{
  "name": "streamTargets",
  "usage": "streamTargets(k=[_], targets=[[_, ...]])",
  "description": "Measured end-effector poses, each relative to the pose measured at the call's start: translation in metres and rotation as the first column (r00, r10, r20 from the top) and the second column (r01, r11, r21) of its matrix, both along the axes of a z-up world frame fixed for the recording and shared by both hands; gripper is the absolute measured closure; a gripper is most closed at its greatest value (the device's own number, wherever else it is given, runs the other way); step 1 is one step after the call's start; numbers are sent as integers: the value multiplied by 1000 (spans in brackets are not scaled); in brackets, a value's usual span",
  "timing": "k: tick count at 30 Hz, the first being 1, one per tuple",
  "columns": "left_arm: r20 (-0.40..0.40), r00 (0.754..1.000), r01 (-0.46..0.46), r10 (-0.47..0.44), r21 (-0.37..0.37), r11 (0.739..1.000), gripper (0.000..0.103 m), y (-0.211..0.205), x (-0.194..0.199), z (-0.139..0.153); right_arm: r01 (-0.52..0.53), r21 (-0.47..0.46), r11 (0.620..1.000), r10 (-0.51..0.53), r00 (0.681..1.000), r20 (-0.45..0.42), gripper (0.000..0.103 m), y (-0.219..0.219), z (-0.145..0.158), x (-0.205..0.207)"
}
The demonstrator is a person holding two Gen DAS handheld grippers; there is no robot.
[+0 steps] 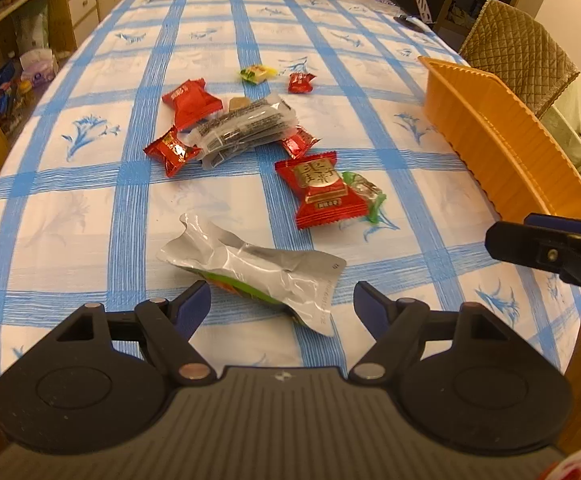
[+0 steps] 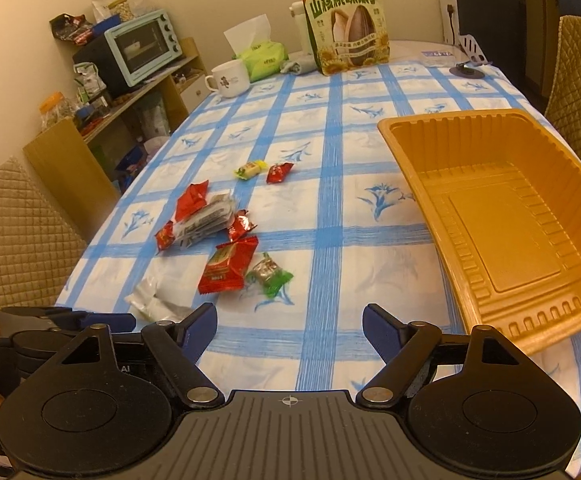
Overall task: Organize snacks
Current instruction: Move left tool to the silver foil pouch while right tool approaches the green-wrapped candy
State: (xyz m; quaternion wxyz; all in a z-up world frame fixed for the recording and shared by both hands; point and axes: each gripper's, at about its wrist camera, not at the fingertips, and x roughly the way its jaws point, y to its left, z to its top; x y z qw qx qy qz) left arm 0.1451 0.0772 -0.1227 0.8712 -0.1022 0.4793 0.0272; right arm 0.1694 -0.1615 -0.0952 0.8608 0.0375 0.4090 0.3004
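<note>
Left hand-held gripper (image 1: 282,304) jaws apart, empty, over the silver pouch (image 1: 258,268) at the counter's (image 1: 90,216) near edge: drop straight, pinch the flat middle (foil slips), then carry to the empty tray (image 2: 502,220); right hand-held gripper (image 2: 289,328) also apart, empty.

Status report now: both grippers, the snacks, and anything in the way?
Left gripper open over silver packet; right gripper open, nothing between its jaws. Orange tray holds no snacks. Nothing in the way.
</note>
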Motion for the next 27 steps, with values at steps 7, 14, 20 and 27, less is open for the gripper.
streamTargets(k=[7, 14, 20, 27], targets=[[-8, 1000, 18, -18, 1, 1000, 29, 2, 20, -5, 12, -8, 1000, -12, 1000, -26, 23, 3, -5, 16], [1, 999, 35, -35, 10, 999, 30, 3, 38, -5, 30, -15, 999, -30, 999, -39, 23, 3, -8, 23], [-15, 998, 54, -53, 64, 996, 33, 2, 48, -11, 38, -26, 999, -39, 998, -48, 23, 5, -11, 29], [-11, 994, 106, -106, 76, 991, 47, 12, 45, -8, 12, -39, 999, -14, 999, -39, 23, 15, -16, 33]])
